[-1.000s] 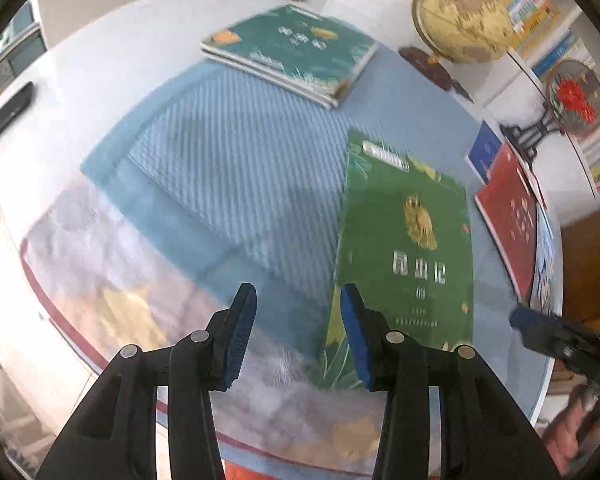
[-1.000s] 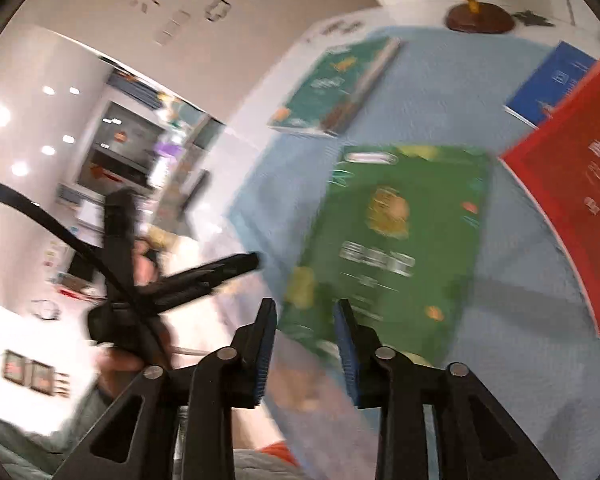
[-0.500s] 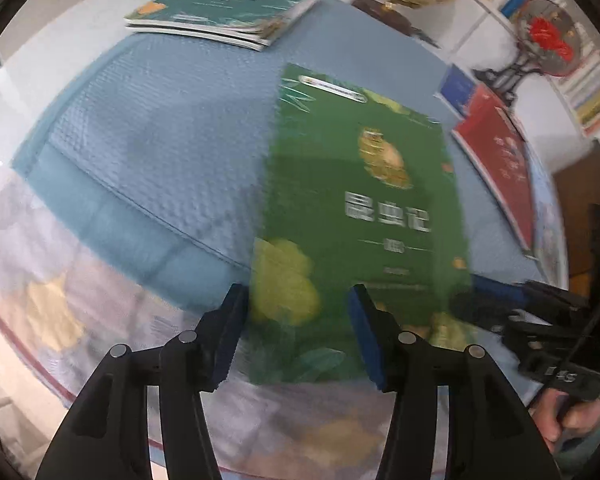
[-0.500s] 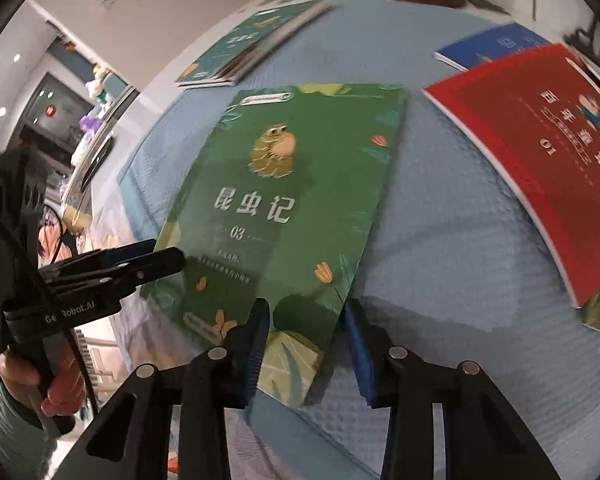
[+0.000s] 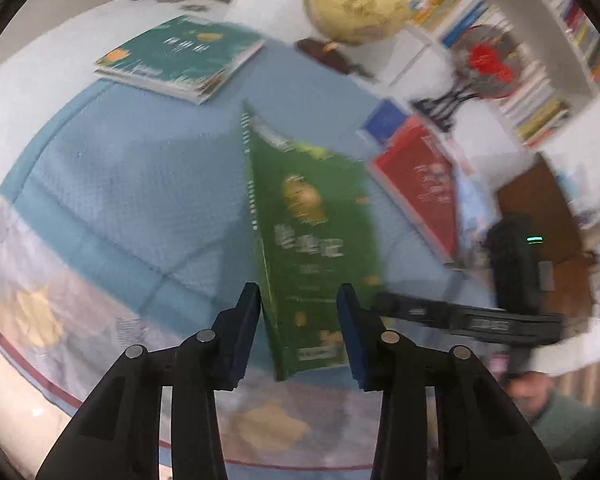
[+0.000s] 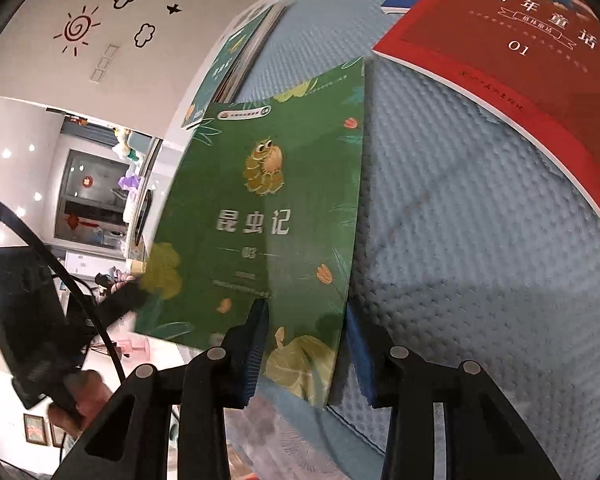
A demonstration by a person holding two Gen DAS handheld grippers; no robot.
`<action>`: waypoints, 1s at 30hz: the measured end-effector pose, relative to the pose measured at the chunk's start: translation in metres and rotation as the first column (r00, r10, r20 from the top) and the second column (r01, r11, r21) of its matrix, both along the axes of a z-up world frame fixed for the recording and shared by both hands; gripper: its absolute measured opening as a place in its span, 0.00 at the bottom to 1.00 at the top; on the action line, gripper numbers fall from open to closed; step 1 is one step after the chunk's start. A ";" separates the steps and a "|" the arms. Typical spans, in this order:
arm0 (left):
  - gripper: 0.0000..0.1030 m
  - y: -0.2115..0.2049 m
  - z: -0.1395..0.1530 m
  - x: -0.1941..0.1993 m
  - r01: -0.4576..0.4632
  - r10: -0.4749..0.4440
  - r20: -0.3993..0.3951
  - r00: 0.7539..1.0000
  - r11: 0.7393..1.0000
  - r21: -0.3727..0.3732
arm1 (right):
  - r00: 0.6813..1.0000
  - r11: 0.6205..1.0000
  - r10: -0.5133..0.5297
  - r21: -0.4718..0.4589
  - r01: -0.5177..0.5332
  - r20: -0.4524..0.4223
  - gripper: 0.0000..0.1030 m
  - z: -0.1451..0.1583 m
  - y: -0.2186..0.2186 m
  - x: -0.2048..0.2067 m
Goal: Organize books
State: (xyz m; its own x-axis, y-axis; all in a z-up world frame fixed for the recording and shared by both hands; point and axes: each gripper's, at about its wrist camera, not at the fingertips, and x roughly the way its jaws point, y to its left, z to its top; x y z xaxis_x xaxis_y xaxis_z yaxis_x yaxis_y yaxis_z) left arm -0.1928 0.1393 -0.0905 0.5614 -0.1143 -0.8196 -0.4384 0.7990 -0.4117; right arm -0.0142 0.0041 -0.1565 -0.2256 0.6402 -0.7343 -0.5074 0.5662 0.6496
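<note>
Green book (image 5: 320, 236) tilted up off blue mat (image 5: 140, 184), blurred. Left gripper (image 5: 298, 332) just closing, right gripper (image 6: 306, 350) straddling its corner; grip unclear on both.

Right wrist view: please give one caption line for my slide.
Right gripper at the corner of the tilted green book over the blue mat.
</note>
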 end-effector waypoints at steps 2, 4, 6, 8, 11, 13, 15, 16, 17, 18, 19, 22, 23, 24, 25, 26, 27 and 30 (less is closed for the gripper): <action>0.17 0.013 -0.017 -0.004 -0.034 0.033 -0.015 0.999 0.997 -0.064 | 1.000 1.000 -0.003 0.001 0.003 0.004 0.38 0.001 0.000 -0.001; 0.13 0.018 -0.033 -0.001 -0.049 0.045 -0.025 0.999 0.988 -0.144 | 1.000 1.000 -0.006 0.003 0.006 0.008 0.38 0.001 0.000 -0.002; 0.13 0.013 -0.038 0.001 -0.056 0.051 -0.036 0.998 0.989 -0.135 | 1.000 1.000 -0.003 0.005 0.002 0.014 0.38 0.004 -0.012 -0.003; 0.10 0.015 -0.040 0.003 -0.076 0.073 -0.022 0.997 0.980 -0.183 | 1.000 1.000 -0.002 0.004 0.002 0.010 0.38 0.005 -0.012 -0.003; 0.07 0.024 -0.035 -0.003 -0.108 0.124 0.031 0.992 0.940 -0.325 | 0.999 1.000 -0.011 -0.018 0.010 -0.049 0.38 0.008 -0.014 0.003; 0.07 0.028 -0.030 -0.006 -0.109 0.149 0.067 0.987 0.905 -0.411 | 0.995 1.000 -0.007 -0.009 0.006 -0.100 0.46 0.010 -0.021 0.007; 0.07 0.032 -0.027 -0.006 -0.100 0.162 0.089 0.983 0.871 -0.481 | 0.993 1.000 -0.016 0.014 0.018 -0.114 0.57 0.012 -0.031 0.008; 0.07 0.034 -0.027 -0.004 -0.098 0.172 0.095 0.981 0.849 -0.519 | 0.989 0.999 -0.022 0.041 0.028 -0.146 0.60 0.010 -0.036 0.009; 0.07 0.037 -0.028 -0.004 -0.099 0.183 0.097 0.978 0.824 -0.558 | 0.984 0.998 -0.025 0.059 0.036 -0.176 0.60 0.006 -0.039 0.009; 0.07 0.038 -0.029 -0.004 -0.095 0.188 0.100 0.977 0.805 -0.585 | 0.976 0.995 -0.031 0.085 0.050 -0.216 0.60 0.002 -0.042 0.010; 0.07 0.039 -0.029 -0.002 -0.093 0.191 0.099 0.977 0.790 -0.606 | 0.966 0.991 -0.036 0.115 0.068 -0.258 0.60 -0.003 -0.042 0.010; 0.07 0.042 -0.041 -0.003 -0.107 0.226 0.081 0.971 0.708 -0.698 | 0.917 0.966 -0.033 0.224 0.132 -0.398 0.51 -0.018 -0.036 0.011; 0.07 0.043 -0.046 -0.004 -0.126 0.239 0.063 0.969 0.696 -0.707 | 0.904 0.957 -0.039 0.243 0.156 -0.427 0.44 -0.021 -0.033 0.011; 0.07 0.044 -0.046 -0.004 -0.143 0.241 0.049 0.969 0.715 -0.685 | 0.903 0.956 -0.050 0.241 0.167 -0.427 0.39 -0.021 -0.031 0.011; 0.07 0.045 -0.047 -0.004 -0.150 0.231 0.035 0.972 0.735 -0.662 | 0.916 0.957 -0.054 0.240 0.160 -0.397 0.32 -0.018 -0.029 0.010; 0.07 0.044 -0.047 -0.004 -0.158 0.221 0.020 0.975 0.753 -0.639 | 0.933 0.963 -0.050 0.231 0.139 -0.357 0.29 -0.013 -0.029 0.009; 0.07 0.044 -0.047 -0.003 -0.158 0.210 0.009 0.978 0.763 -0.627 | 0.950 0.970 -0.041 0.217 0.113 -0.311 0.27 -0.008 -0.027 0.006; 0.07 0.035 -0.041 0.004 -0.146 0.149 -0.034 0.988 0.848 -0.510 | 0.990 0.990 -0.010 0.137 0.029 -0.138 0.24 0.006 -0.019 -0.003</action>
